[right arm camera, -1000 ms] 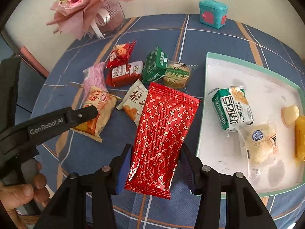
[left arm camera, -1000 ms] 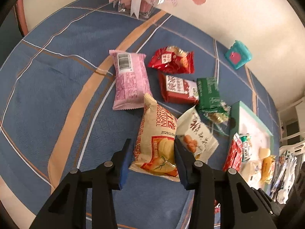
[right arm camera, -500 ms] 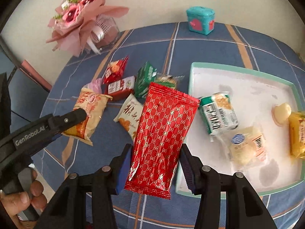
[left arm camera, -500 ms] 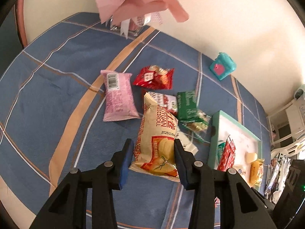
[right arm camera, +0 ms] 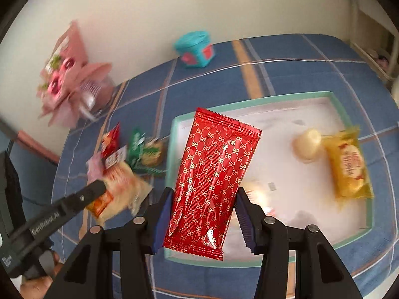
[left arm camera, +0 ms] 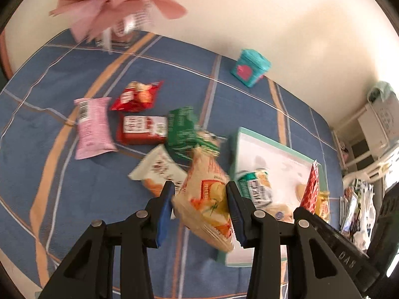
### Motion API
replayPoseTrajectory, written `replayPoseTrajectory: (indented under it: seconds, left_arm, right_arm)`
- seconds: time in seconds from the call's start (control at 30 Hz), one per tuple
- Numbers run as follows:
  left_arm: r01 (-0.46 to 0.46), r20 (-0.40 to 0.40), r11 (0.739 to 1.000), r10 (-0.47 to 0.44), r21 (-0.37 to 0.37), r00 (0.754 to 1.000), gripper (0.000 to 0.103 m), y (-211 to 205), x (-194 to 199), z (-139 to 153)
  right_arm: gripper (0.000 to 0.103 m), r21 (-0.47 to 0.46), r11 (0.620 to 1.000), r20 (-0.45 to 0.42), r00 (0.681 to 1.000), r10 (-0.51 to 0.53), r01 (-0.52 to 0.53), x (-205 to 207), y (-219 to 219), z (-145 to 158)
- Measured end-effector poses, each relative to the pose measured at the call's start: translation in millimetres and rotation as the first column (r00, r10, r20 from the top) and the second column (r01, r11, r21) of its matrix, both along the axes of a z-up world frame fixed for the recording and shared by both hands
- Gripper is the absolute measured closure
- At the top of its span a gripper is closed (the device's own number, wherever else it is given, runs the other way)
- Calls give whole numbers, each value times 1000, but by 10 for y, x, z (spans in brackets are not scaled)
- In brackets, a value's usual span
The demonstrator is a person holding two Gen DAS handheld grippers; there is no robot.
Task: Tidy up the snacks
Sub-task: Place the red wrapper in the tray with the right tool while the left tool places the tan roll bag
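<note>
Right wrist view: right tongs (right arm camera: 203, 215) clamped on red foil pack (right arm camera: 212, 177), held above tray (right arm camera: 344, 107). Left tongs (left arm camera: 199, 206) clamped on yellow snack bag (left arm camera: 207, 194), near tray edge. Next, prob.: lower both, release w/o crushing.

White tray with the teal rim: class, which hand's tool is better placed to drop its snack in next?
Right. Its tool holds the red gold-patterned foil packet over the tray; the left's beige packet hangs outside.
</note>
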State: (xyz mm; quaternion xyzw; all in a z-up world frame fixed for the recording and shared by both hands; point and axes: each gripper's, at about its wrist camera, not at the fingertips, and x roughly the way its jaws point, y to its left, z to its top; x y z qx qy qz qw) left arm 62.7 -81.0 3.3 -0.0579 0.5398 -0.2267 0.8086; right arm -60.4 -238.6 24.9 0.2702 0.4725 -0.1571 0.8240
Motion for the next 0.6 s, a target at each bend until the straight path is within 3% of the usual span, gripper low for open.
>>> replayPoseTrajectory:
  seconds: [0.33, 0.6]
  left_arm:
    - [103, 28, 995, -103, 17, 994, 64, -476, -120, 45]
    - [-3, -33, 993, 7, 122, 999, 62, -165, 24, -192]
  right_arm:
    - [51, 22, 993, -13, 993, -116, 116, -256, -485, -51]
    - [51, 28, 993, -40, 993, -110, 111, -230, -475, -136]
